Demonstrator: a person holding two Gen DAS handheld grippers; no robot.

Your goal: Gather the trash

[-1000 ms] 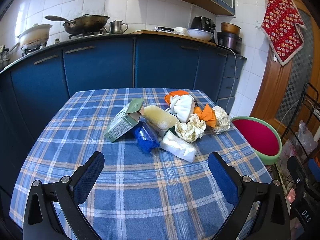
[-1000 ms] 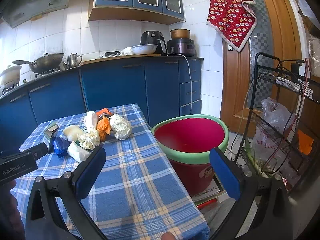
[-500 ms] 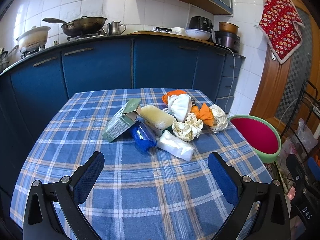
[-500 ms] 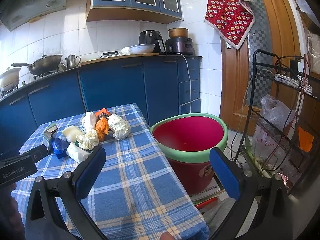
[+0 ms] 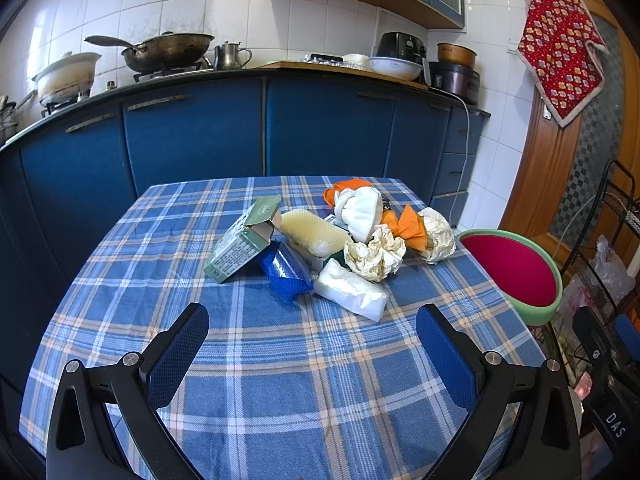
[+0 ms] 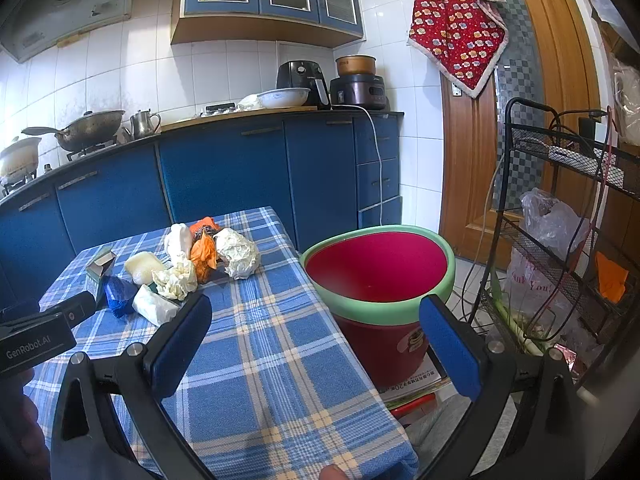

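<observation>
A heap of trash lies on the blue plaid table (image 5: pixel 280 380): a green carton (image 5: pixel 240 246), a blue mesh wad (image 5: pixel 286 274), a white tissue pack (image 5: pixel 350 290), crumpled cream paper (image 5: pixel 374 254), a yellow foam roll (image 5: pixel 316 232), white cloth (image 5: pixel 360 208), orange wrapper (image 5: pixel 410 226) and a white paper ball (image 5: pixel 438 236). My left gripper (image 5: pixel 312 340) is open and empty, just short of the heap. My right gripper (image 6: pixel 316 332) is open and empty over the table's right edge, beside the red bin (image 6: pixel 380 268) with a green rim. The heap also shows in the right wrist view (image 6: pixel 180 272).
Blue kitchen cabinets (image 5: pixel 200 136) with pots stand behind the table. A black wire rack (image 6: pixel 568 240) with bags stands right of the bin, before a wooden door (image 6: pixel 472 160). Papers lie on the floor under the bin (image 6: pixel 412 384).
Both views have shifted slightly; the trash heap sits a little lower and nearer in the left wrist view. Both grippers stay open and empty.
</observation>
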